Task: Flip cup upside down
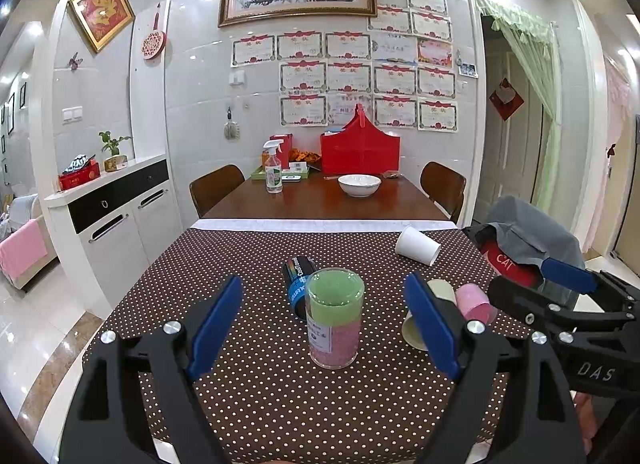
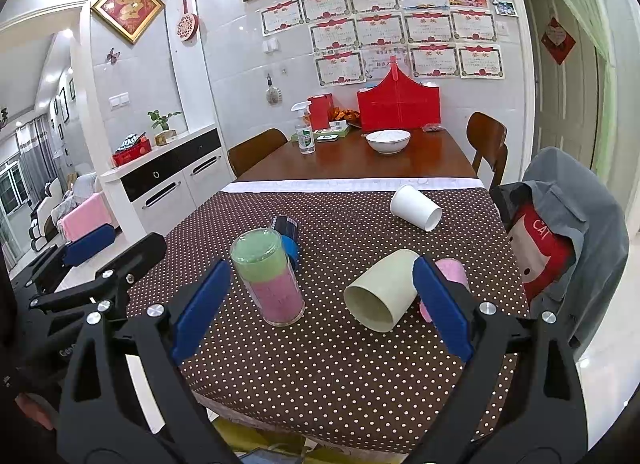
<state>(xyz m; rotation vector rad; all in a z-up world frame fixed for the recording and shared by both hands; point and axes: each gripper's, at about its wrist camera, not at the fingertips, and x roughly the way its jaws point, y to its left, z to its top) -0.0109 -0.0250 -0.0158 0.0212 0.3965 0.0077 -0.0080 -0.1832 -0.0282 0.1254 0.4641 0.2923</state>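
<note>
On the dotted cloth (image 2: 340,376): no cup inverted yet.
Cream cup (image 2: 380,292) lies sideways; right gripper (image 2: 322,304) and left gripper (image 1: 326,324) both wide, empty.

Brown white-dotted tablecloth (image 2: 340,364); cream cup (image 2: 380,292); white cup (image 2: 416,208); blue-padded black tongs (image 2: 320,304).

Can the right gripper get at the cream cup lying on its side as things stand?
Probably yes. The right gripper is open, and the cream cup lies just ahead between its fingers, mouth toward the camera. The pink cup lies close behind it and could get nudged.
</note>
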